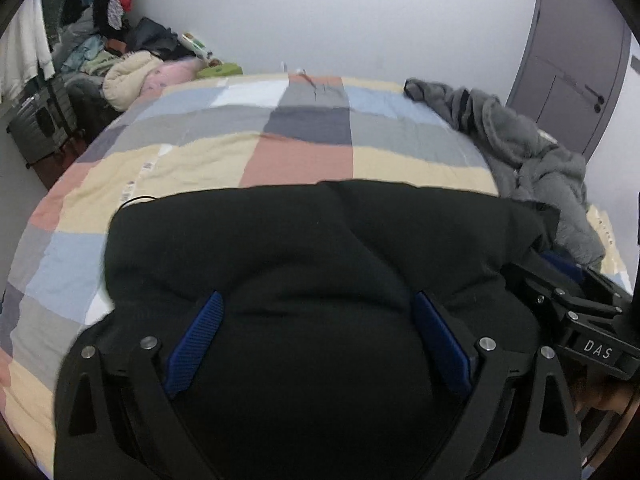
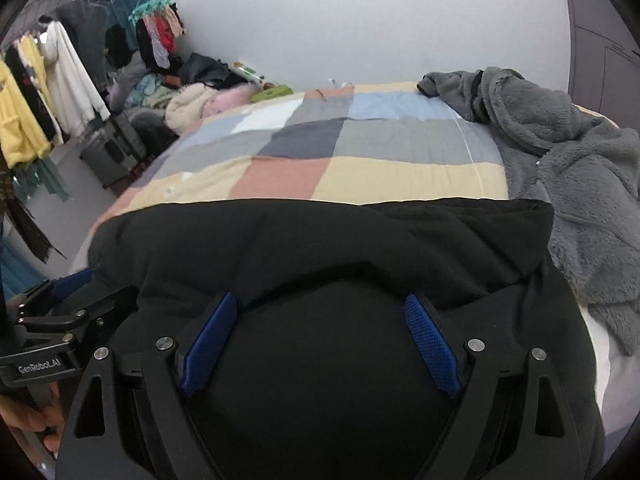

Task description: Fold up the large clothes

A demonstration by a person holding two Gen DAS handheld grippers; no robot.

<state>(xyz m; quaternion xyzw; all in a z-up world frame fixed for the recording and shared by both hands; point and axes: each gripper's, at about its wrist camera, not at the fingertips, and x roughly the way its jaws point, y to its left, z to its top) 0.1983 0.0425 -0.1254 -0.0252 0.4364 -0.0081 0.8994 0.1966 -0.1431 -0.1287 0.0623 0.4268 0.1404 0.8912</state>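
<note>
On the patchwork quilt (image 1: 304, 160) | black garment (image 1: 320, 240) bunched at near edge | left gripper (image 1: 320, 312) spread wide, fabric bulging between blue pads (image 1: 196, 340), grip unclear | right gripper (image 2: 320, 312) likewise wide over same cloth | grey fleece jacket (image 2: 580, 184) beside, right.

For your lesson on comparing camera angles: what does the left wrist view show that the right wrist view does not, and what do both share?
Only the left wrist view shows the right gripper at its edge. Only the right wrist view shows the yellow and white coats hanging on a rail, and the left gripper. Both share the black garment, the patchwork bedspread and the grey fleece.
</note>
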